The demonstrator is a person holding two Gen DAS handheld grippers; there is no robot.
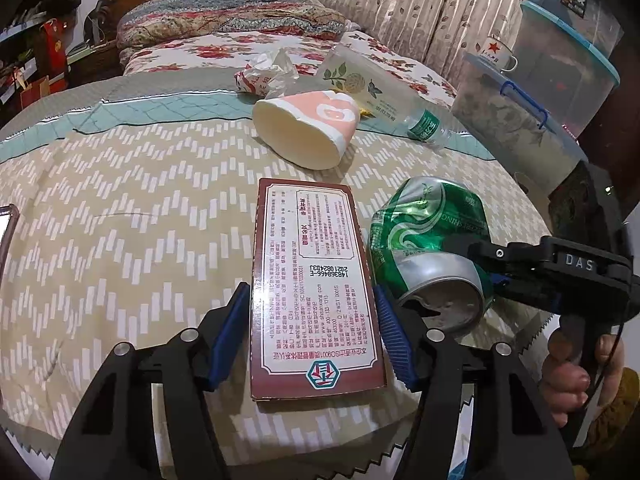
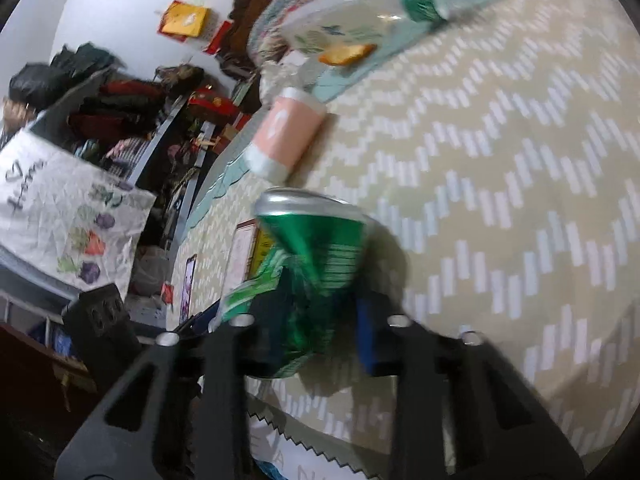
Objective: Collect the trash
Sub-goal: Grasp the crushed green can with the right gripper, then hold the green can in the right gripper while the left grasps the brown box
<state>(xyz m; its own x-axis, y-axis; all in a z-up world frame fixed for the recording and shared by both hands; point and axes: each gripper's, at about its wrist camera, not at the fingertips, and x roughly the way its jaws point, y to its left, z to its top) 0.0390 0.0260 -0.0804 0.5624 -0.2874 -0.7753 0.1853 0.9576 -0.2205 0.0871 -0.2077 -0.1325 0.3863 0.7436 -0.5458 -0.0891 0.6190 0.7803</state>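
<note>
A flat brown-and-white printed carton (image 1: pixel 316 292) lies on the chevron bedcover (image 1: pixel 120 216). My left gripper (image 1: pixel 312 332) is shut on the carton, one blue pad on each long side. To its right lies a crushed green can (image 1: pixel 432 252). My right gripper (image 2: pixel 320 320) is shut on the can (image 2: pixel 312 256), tilted sideways; its black body reaches in from the right in the left wrist view (image 1: pixel 552 276). Farther back lie a pink-and-white paper cup (image 1: pixel 308 128), a plastic bottle (image 1: pixel 428 128), a clear printed bag (image 1: pixel 360 80) and a crumpled wrapper (image 1: pixel 268 72).
A phone (image 1: pixel 6 228) lies at the bed's left edge. Stacked plastic storage boxes (image 1: pixel 540 92) with a white mug (image 1: pixel 496 54) stand to the right. Pillows and a wooden headboard (image 1: pixel 216 12) are at the back. A printed white bag (image 2: pixel 60 208) and cluttered shelves show in the right wrist view.
</note>
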